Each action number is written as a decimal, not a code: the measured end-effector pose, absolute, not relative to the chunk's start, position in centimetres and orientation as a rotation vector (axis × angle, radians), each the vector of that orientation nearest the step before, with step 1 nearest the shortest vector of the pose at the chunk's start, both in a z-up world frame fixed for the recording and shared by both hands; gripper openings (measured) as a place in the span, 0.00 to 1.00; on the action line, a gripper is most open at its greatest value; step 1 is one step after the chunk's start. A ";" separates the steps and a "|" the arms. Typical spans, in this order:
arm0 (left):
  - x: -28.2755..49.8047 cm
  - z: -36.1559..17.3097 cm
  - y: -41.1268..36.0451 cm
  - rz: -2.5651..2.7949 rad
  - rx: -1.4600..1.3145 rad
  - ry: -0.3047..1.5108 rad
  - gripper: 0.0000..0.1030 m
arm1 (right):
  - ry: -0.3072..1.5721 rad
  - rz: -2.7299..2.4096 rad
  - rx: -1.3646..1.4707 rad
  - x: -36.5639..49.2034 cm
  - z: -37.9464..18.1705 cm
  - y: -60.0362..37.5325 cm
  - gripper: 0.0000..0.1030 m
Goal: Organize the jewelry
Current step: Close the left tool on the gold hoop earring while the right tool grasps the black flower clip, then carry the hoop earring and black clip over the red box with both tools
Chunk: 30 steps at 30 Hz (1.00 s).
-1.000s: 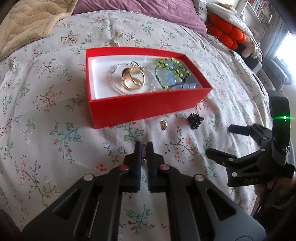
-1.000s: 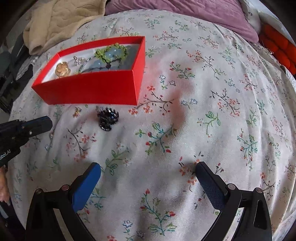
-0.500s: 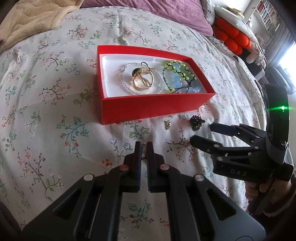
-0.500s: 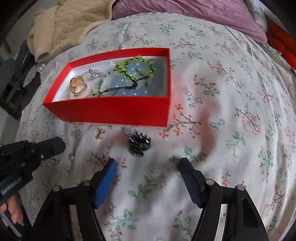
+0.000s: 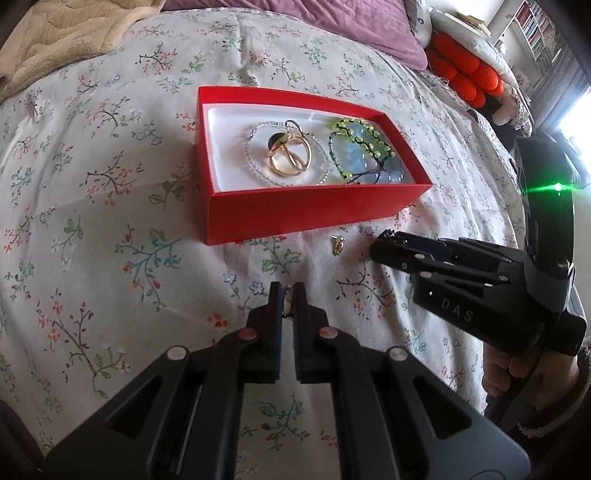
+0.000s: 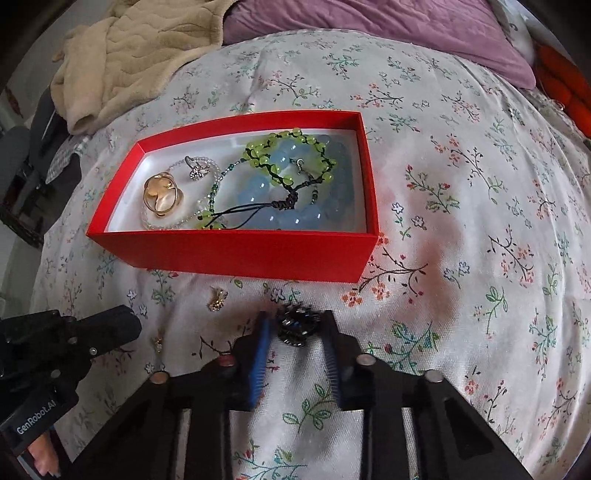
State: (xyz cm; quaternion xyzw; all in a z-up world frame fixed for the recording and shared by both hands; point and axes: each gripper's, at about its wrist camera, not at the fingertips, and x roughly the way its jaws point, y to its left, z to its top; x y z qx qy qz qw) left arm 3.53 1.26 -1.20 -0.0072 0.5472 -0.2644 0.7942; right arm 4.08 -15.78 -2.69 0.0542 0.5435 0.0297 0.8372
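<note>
A red box (image 5: 314, 210) (image 6: 236, 254) lies on the flowered bedspread. It holds gold rings (image 5: 290, 157), a green bead bracelet (image 6: 288, 155) and blue beads (image 6: 291, 218). My left gripper (image 5: 287, 295) is shut on a small gold earring (image 5: 287, 297), just in front of the box. A second gold earring (image 5: 338, 244) (image 6: 217, 298) lies loose by the box's front wall. My right gripper (image 6: 295, 332) straddles a dark beaded ornament (image 6: 295, 326). Its jaws are closing, with a thin gap still showing on each side of the ornament.
A beige blanket (image 6: 122, 55) is bunched at the far left and a purple pillow (image 6: 388, 26) lies behind the box. Orange cushions (image 5: 465, 74) sit at the far right. A hand (image 5: 517, 369) holds the right gripper's handle.
My right gripper has moved in toward the box's front, and its jaws have narrowed from wide open to close around the dark ornament. The left gripper has kept still with its earring.
</note>
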 end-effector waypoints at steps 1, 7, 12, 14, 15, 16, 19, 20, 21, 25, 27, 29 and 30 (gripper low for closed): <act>3.5 -1.2 1.3 -0.568 -0.015 1.177 0.06 | 1.150 0.063 0.116 4.1 -2.7 -15.7 0.24; 3.4 -1.2 1.3 -0.567 -0.015 1.177 0.06 | 1.151 0.071 0.109 4.1 -2.6 -15.4 0.24; 3.4 -1.1 1.2 -0.562 -0.009 1.178 0.06 | 1.168 0.072 0.108 3.3 -2.2 -15.6 0.24; 3.4 -1.1 1.2 -0.561 -0.008 1.177 0.06 | 1.171 0.070 0.112 3.0 -1.9 -15.7 0.24; 3.3 -1.1 1.2 -0.561 -0.007 1.177 0.06 | 1.172 0.068 0.114 2.8 -1.8 -15.8 0.24; 3.3 -1.1 1.2 -0.560 -0.007 1.177 0.06 | 1.172 0.067 0.116 2.7 -1.6 -15.8 0.24; 3.1 -0.8 1.3 -0.561 -0.008 1.174 0.06 | 1.170 0.065 0.124 2.1 -1.0 -16.0 0.24; 3.0 -0.7 1.4 -0.561 -0.010 1.173 0.06 | 1.169 0.065 0.128 1.9 -0.8 -16.1 0.24; 2.9 -0.5 1.5 -0.562 -0.014 1.171 0.06 | 1.167 0.066 0.132 1.7 -0.6 -16.1 0.24; 2.8 0.2 1.7 -0.562 -0.029 1.160 0.06 | 1.150 0.072 0.149 1.0 0.6 -16.3 0.24; 2.7 0.5 1.8 -0.563 -0.038 1.155 0.06 | 1.137 0.079 0.159 0.7 1.3 -16.3 0.24; 2.6 0.8 1.9 -0.563 -0.044 1.150 0.06 | 1.124 0.082 0.166 0.5 1.9 -16.3 0.24; 2.6 1.0 1.9 -0.565 -0.047 1.147 0.06 | 1.118 0.084 0.169 0.3 2.2 -16.3 0.24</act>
